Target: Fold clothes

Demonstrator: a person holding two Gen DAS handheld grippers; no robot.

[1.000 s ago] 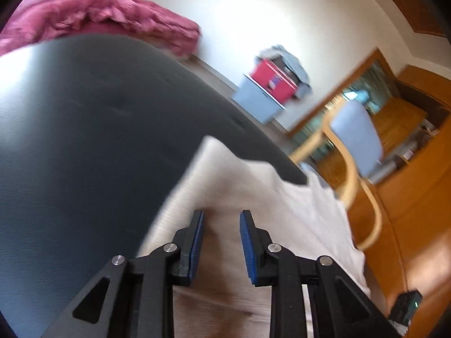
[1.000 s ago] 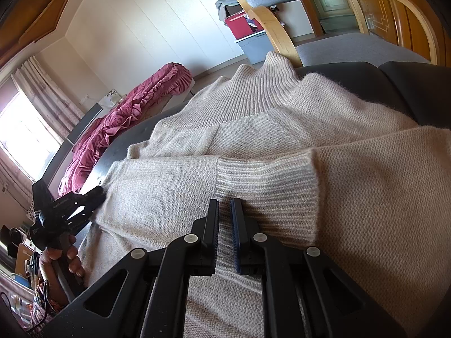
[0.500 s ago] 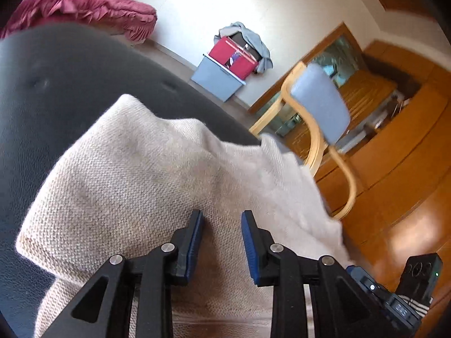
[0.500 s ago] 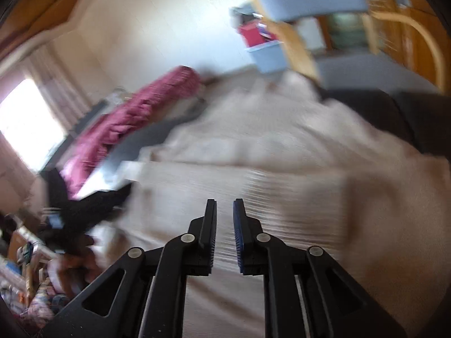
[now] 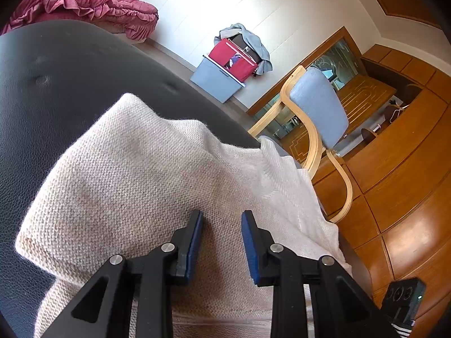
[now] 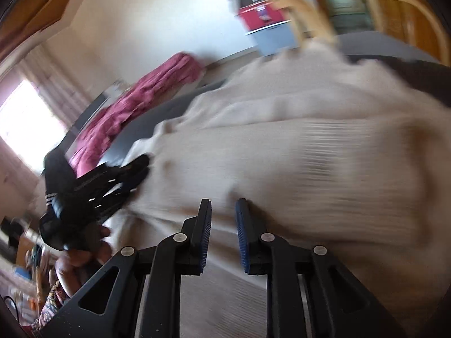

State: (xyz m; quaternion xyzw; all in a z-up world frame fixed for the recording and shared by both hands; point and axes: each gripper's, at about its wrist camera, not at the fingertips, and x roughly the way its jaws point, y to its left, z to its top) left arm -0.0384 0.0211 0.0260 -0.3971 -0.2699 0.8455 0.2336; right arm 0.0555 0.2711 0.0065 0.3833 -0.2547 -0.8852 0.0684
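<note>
The beige knit sweater (image 5: 135, 186) lay spread across the black leather cushion (image 5: 56, 84), and your left gripper (image 5: 221, 242) sat low over a folded hump of it with its blue-padded jaws apart, knit showing in the gap but not pinched. Your right gripper (image 6: 223, 233), in a blurred view, had its jaws slightly apart over the ribbed part of the sweater, clamping nothing. Beyond stood a grey-cushioned bentwood chair (image 5: 318, 112), a red bag on a grey bin (image 5: 225, 67), and a crimson ruffled bedspread (image 5: 84, 2).

Beige knit sweater (image 5: 135, 174); black cushion (image 5: 56, 84); maroon blanket (image 5: 84, 2).
</note>
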